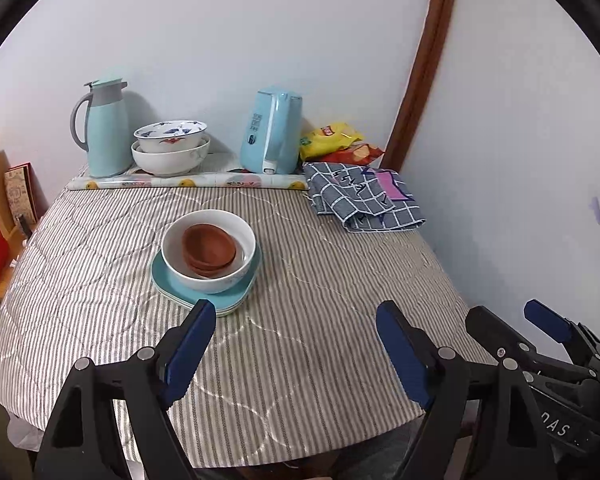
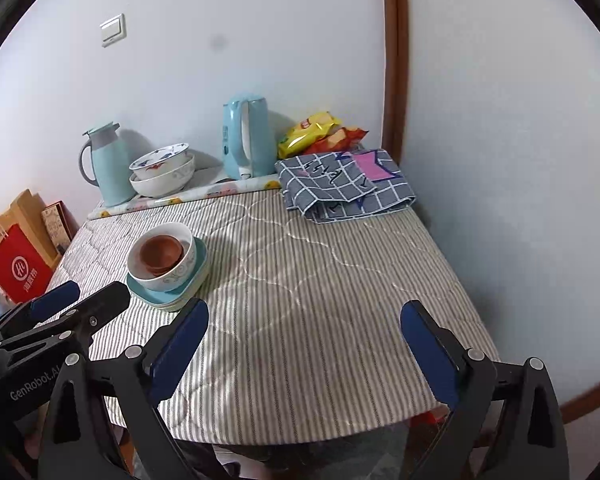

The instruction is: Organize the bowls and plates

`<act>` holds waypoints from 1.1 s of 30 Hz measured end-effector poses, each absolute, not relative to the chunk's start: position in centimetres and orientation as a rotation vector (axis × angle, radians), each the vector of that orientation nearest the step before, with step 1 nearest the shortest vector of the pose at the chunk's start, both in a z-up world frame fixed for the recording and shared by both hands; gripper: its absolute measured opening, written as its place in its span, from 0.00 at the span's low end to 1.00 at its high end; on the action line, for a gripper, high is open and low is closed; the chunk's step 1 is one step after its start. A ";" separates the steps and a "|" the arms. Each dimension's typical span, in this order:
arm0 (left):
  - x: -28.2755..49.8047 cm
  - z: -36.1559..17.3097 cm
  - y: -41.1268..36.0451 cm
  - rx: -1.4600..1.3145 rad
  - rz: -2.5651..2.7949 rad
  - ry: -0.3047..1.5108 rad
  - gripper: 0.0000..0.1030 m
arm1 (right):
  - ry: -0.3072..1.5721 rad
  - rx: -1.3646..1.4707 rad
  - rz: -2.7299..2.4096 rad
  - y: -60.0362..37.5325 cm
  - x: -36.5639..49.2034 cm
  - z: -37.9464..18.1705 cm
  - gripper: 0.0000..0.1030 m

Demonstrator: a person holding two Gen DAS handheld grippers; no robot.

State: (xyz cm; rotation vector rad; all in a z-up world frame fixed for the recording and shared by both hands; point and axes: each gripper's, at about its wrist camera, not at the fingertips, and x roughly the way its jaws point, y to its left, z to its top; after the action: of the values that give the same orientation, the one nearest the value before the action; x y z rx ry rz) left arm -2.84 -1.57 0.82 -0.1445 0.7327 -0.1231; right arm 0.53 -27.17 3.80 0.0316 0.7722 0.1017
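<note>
A white bowl (image 1: 210, 276) (image 2: 168, 276) holding stacked brown bowls (image 1: 208, 250) (image 2: 160, 254) sits on a pile of teal square plates (image 1: 168, 284) (image 2: 198, 264) on the striped table. Two white patterned bowls (image 1: 170, 152) (image 2: 162, 176) are nested at the back by the wall. My left gripper (image 1: 296, 316) hangs open over the near table edge, just short of the plate pile, with nothing between its fingers. My right gripper (image 2: 304, 316) (image 1: 504, 320) is open beside it on the right, also empty. The left gripper (image 2: 84, 300) shows at the left of the right wrist view.
At the back stand a teal thermos jug (image 1: 104, 132), a blue electric kettle (image 1: 270, 136), snack bags (image 1: 332, 140) and a folded checked cloth (image 1: 364, 200). A red paper bag (image 2: 18, 270) stands off the table's left side. White walls and a brown door frame (image 1: 424, 60) bound the right.
</note>
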 end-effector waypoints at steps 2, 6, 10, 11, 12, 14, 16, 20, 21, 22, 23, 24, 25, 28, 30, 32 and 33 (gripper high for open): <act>-3.2 1.0 -1.7 -0.139 -0.116 0.723 0.79 | 0.763 0.033 0.095 -27.5 0.0 4.0 0.93; -3.5 1.0 -1.6 -0.136 -0.114 0.723 0.79 | 0.754 0.033 0.093 -27.8 -0.6 4.3 0.93; -3.7 1.2 -1.5 -0.138 -0.111 0.720 0.79 | 0.753 0.032 0.093 -27.8 -0.8 4.3 0.93; -3.6 1.2 -1.4 -0.139 -0.112 0.719 0.79 | 0.753 0.032 0.092 -27.8 -0.8 4.3 0.93; -3.6 1.2 -1.4 -0.137 -0.113 0.720 0.79 | 0.752 0.032 0.090 -27.9 -0.9 4.3 0.93; -3.7 1.2 -1.4 -0.139 -0.107 0.720 0.79 | 0.751 0.038 0.088 -28.0 -1.0 4.4 0.93; -3.7 1.2 -1.3 -0.141 -0.111 0.723 0.79 | 0.754 0.039 0.086 -28.1 -1.1 4.4 0.93; -3.6 1.1 -1.4 -0.138 -0.110 0.730 0.79 | 0.759 0.038 0.087 -28.1 -0.9 4.3 0.93; -3.6 1.0 -1.4 -0.138 -0.109 0.730 0.79 | 0.759 0.039 0.087 -28.2 -0.9 4.3 0.93; -3.7 1.0 -1.4 -0.137 -0.109 0.729 0.79 | 0.760 0.040 0.087 -28.3 -0.8 4.2 0.93; -3.7 1.0 -1.4 -0.135 -0.111 0.728 0.79 | 0.760 0.042 0.088 -28.3 -0.8 4.2 0.93; -3.7 1.0 -1.5 -0.134 -0.112 0.728 0.79 | 0.760 0.042 0.089 -28.3 -0.9 4.2 0.93; -3.7 1.0 -1.5 -0.135 -0.111 0.728 0.79 | 0.761 0.041 0.090 -28.3 -0.9 4.2 0.93; -3.7 1.0 -1.5 -0.135 -0.112 0.727 0.79 | 0.762 0.038 0.091 -28.2 -1.0 4.1 0.93; -3.7 1.0 -1.5 -0.134 -0.110 0.729 0.79 | 0.764 0.039 0.092 -28.1 -1.0 4.1 0.93; -3.8 0.9 -1.5 -0.134 -0.110 0.730 0.80 | 0.765 0.041 0.094 -28.1 -1.0 4.1 0.93; -3.8 0.8 -1.5 -0.135 -0.109 0.732 0.80 | 0.765 0.041 0.095 -28.1 -1.0 4.1 0.93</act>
State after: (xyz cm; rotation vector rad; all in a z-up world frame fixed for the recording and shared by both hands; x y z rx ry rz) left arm -3.82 -1.51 0.85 -0.1351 0.7316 -0.1090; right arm -1.04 -28.13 4.05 0.0407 0.7648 0.0949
